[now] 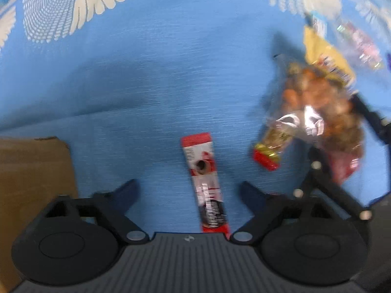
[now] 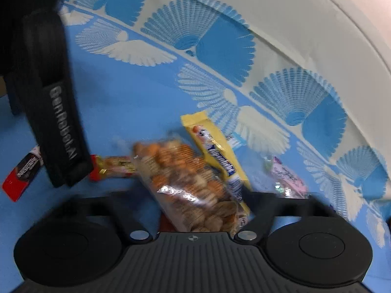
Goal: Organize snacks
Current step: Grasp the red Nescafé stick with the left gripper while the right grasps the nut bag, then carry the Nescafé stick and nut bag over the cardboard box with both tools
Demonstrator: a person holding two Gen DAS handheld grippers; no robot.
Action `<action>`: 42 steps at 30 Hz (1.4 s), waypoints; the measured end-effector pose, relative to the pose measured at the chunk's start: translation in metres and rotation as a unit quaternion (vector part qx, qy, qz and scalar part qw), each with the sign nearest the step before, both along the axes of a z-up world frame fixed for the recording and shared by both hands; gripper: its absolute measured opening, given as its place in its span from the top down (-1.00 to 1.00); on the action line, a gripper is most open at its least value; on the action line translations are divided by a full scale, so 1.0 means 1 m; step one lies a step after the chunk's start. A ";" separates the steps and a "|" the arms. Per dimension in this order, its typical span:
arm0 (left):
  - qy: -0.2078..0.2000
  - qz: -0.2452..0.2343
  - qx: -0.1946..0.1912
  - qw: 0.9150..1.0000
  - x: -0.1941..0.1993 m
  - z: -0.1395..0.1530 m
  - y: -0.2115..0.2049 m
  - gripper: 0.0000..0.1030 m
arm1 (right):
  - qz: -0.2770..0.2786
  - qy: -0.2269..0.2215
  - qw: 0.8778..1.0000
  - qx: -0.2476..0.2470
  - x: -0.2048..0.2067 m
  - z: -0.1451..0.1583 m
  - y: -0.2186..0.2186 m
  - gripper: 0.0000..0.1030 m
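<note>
My left gripper (image 1: 189,190) points straight down at the blue cloth (image 1: 146,85) with its white feather pattern. Its jaws stand partly open, and the red Nestlé stick sachet (image 1: 206,183) lies flat on the cloth between them; the fingers (image 1: 127,193) do not touch it, so nothing is gripped. A cardboard box (image 1: 34,171) sits at the left edge of that view, its corner just beside my left finger.

To the right in the left wrist view I see the clear bag of mixed nuts and crackers (image 1: 322,112), blurred, with my right gripper's dark frame reaching over it. A small red-and-gold wrapped bar (image 1: 267,153) lies near the bag's lower left end, and a yellow packet (image 1: 322,48) lies above it in the picture.

From my right gripper (image 2: 195,195) the same nut bag (image 2: 190,183) fills the gap between the partly open jaws; the blur keeps me from telling whether the pads press on it. The yellow packet (image 2: 215,151) lies under the bag's right side. A pink-and-white sweet packet (image 2: 288,178) rests just beyond the right finger. On the left, the left gripper's black body (image 2: 51,97) stands over the red sachet (image 2: 22,173), with the red-and-gold bar (image 2: 112,168) beside it.
</note>
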State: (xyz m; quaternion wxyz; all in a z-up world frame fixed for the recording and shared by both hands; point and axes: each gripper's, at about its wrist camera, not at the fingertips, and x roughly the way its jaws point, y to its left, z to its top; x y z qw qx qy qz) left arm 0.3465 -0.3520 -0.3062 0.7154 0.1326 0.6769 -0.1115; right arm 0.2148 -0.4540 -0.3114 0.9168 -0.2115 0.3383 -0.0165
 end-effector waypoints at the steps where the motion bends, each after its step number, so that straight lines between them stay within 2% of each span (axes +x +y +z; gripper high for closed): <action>1: -0.009 -0.006 -0.007 1.000 -0.002 0.004 0.000 -0.18 | -0.001 -0.002 1.000 -0.002 -0.002 0.000 0.000 -0.15; 2: -0.017 -0.015 -0.013 1.000 -0.005 0.009 -0.001 0.05 | 0.000 -0.002 1.000 0.000 -0.004 0.000 0.000 -0.12; 3: -0.022 -0.020 -0.017 0.999 -0.007 0.012 -0.001 0.67 | -0.001 -0.005 1.000 0.005 -0.008 0.001 0.000 0.00; 4: -0.021 -0.025 -0.020 0.999 -0.008 0.016 0.000 0.68 | -0.002 -0.008 1.000 0.007 -0.011 0.003 0.000 0.15; 7: -0.029 -0.022 -0.028 0.999 -0.011 0.025 0.009 0.69 | -0.018 -0.028 0.999 0.014 -0.027 0.018 -0.001 0.37; 11: -0.045 -0.027 -0.053 0.997 -0.021 0.050 0.024 0.69 | -0.065 -0.053 0.993 0.084 -0.052 0.044 -0.015 0.41; 15: -0.069 -0.044 -0.074 0.994 -0.041 0.085 0.029 0.69 | -0.131 -0.067 0.977 0.154 -0.079 0.066 -0.026 0.41; 17: -0.084 -0.057 -0.090 0.991 -0.060 0.105 0.029 0.69 | -0.152 -0.077 0.972 0.164 -0.094 0.075 -0.024 0.41; 20: -0.106 -0.069 -0.111 0.986 -0.083 0.135 0.036 0.69 | -0.164 -0.090 0.970 0.153 -0.116 0.092 -0.011 0.41; 25: -0.124 -0.080 -0.136 0.980 -0.129 0.168 0.056 0.69 | -0.181 -0.105 0.965 0.157 -0.154 0.121 0.018 0.41; 29: -0.147 -0.092 -0.142 0.975 -0.164 0.196 0.086 0.69 | -0.175 -0.119 0.963 0.165 -0.181 0.145 0.045 0.41; 32: -0.168 -0.095 -0.141 0.971 -0.188 0.215 0.112 0.69 | -0.158 -0.125 0.966 0.159 -0.198 0.162 0.071 0.41; 37: -0.199 -0.083 -0.136 0.967 -0.226 0.240 0.164 0.69 | -0.114 -0.141 0.974 0.132 -0.222 0.191 0.119 0.41; 42: -0.219 -0.069 -0.118 0.966 -0.260 0.254 0.218 0.69 | -0.060 -0.150 0.979 0.127 -0.247 0.221 0.169 0.41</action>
